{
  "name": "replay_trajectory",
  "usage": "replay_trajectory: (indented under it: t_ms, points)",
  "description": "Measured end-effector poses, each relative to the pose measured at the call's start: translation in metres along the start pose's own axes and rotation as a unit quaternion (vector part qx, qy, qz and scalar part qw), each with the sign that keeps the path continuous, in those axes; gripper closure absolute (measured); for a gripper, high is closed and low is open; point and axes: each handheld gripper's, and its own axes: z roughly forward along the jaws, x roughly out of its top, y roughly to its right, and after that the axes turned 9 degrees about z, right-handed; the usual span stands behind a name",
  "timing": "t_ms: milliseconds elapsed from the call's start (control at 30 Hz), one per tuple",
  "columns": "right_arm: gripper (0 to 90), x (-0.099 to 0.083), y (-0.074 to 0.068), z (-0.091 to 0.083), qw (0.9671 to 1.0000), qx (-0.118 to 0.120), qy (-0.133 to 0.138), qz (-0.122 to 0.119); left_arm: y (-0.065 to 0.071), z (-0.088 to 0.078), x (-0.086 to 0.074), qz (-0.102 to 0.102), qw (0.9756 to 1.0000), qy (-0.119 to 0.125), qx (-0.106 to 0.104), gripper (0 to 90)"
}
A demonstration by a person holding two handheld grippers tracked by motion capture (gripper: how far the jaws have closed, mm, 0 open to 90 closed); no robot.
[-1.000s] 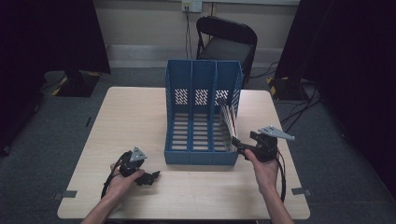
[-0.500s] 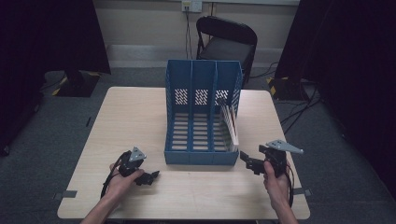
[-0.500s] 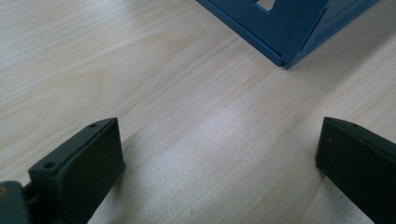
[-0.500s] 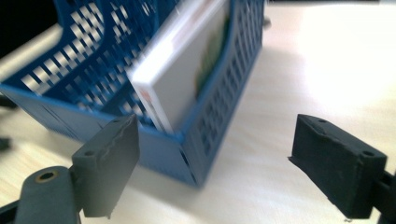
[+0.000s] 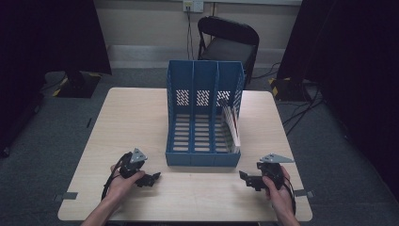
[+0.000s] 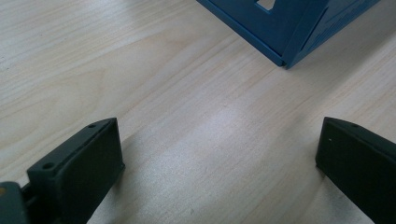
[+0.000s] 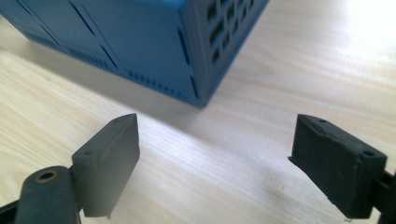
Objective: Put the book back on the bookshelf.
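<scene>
A blue three-slot file rack stands on the wooden table. White papers lean upright in its right slot. My left gripper rests low on the table in front of the rack's left corner, jaws wide open and empty; the rack's corner lies ahead of it in the left gripper view. My right gripper sits low near the table in front of the rack's right corner, jaws wide open with bare wood between them.
A black folding chair stands behind the table. Black curtains hang at both sides. Cables run over the grey carpet to the right. The front edge of the table is close to both hands.
My right gripper has drawn back from the papers in the rack's right slot and sunk toward the table's front right. The papers stay in the slot. The left gripper has kept still.
</scene>
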Motion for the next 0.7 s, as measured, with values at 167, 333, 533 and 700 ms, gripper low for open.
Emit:
replay_trajectory:
  t_ms: [167, 333, 533, 700]
  points:
    - [14.3, -0.009, 0.003, 0.014, 0.999, -0.001, -0.045, -0.004, 0.0, 0.001, 0.0, -0.002, 1.0, 0.0, 0.001, 0.0]
    - [13.3, -0.016, 0.003, 0.022, 0.9985, -0.013, -0.045, -0.029, 0.0, 0.001, 0.001, -0.003, 1.0, 0.0, 0.002, 0.0]
    - [7.9, -0.025, 0.0, 0.028, 0.9973, -0.04, -0.01, -0.06, 0.0, 0.001, 0.001, -0.003, 1.0, 0.0, 0.002, 0.0]
    - [8.1, -0.026, -0.001, 0.027, 0.9972, -0.043, -0.009, -0.06, 0.001, 0.002, 0.002, -0.003, 1.0, 0.0, 0.003, 0.0]
